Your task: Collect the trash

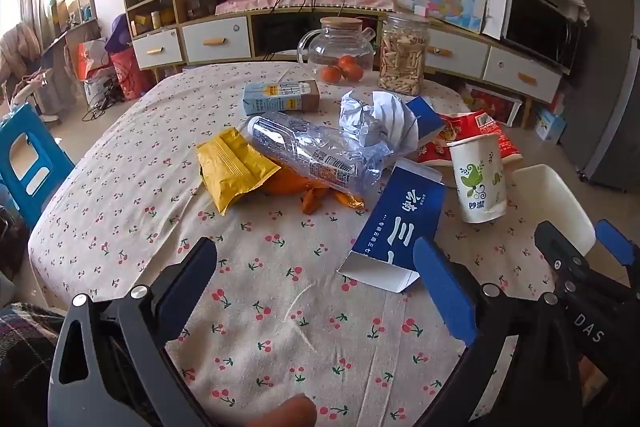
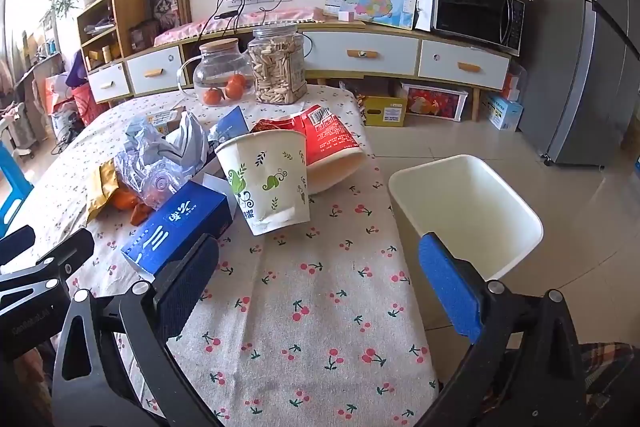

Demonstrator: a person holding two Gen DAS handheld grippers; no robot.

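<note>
With both the left gripper (image 1: 316, 291) and right gripper (image 2: 320, 287) spread wide and empty, collecting looks not yet begun; the paper cup (image 2: 268, 183) just ahead of the right one seems the likeliest first grasp, bound for the white bin (image 2: 468, 211) beside it.

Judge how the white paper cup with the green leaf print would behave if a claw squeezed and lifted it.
The paper cup already leans with a dented base, so it probably tips at a light nudge. Its thin wall likely crushes under a firm squeeze. It looks empty, so probably very light. Both the left claw and right claw are open and clear of it.
</note>
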